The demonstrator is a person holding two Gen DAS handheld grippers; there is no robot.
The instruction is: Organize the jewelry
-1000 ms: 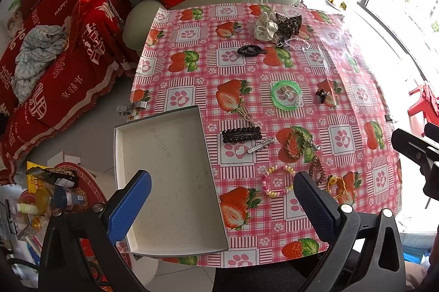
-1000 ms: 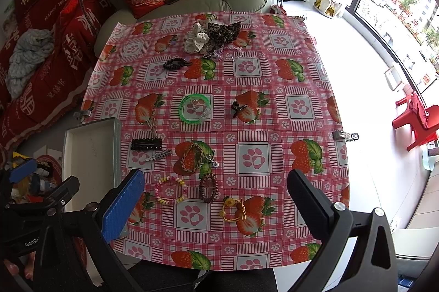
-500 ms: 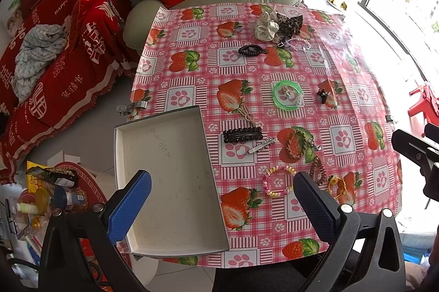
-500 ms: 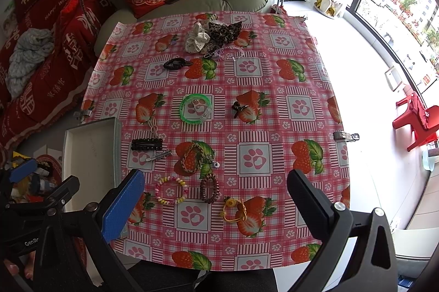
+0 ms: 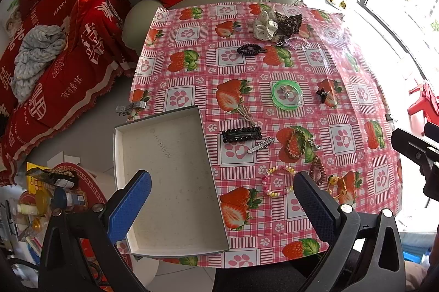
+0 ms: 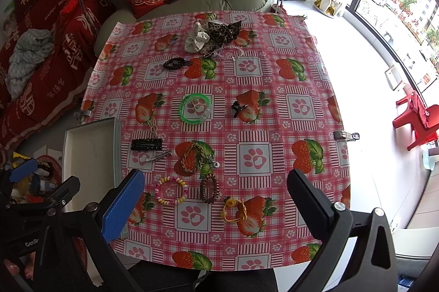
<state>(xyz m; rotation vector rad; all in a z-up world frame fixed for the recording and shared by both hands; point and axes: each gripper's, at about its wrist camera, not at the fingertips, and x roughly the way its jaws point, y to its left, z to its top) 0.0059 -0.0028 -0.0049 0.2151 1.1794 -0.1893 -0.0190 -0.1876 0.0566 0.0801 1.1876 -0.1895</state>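
Awaiting a first pick. Left wrist view: left gripper (image 5: 219,207) wide, holding nothing; white tray (image 5: 120,155) at the table's left edge, bare. Right wrist view: right gripper (image 6: 216,207) wide, unloaded; beaded bracelet (image 6: 171,190), coil hair tie (image 6: 210,188), black clip (image 6: 146,144) near the front edge, all unsorted.

"happy wedd…" in white on the red fabric sofa cover (image 5: 63,67), big white chinese characters there too, "genr…" on the black left gripper (image 6: 30,242) body
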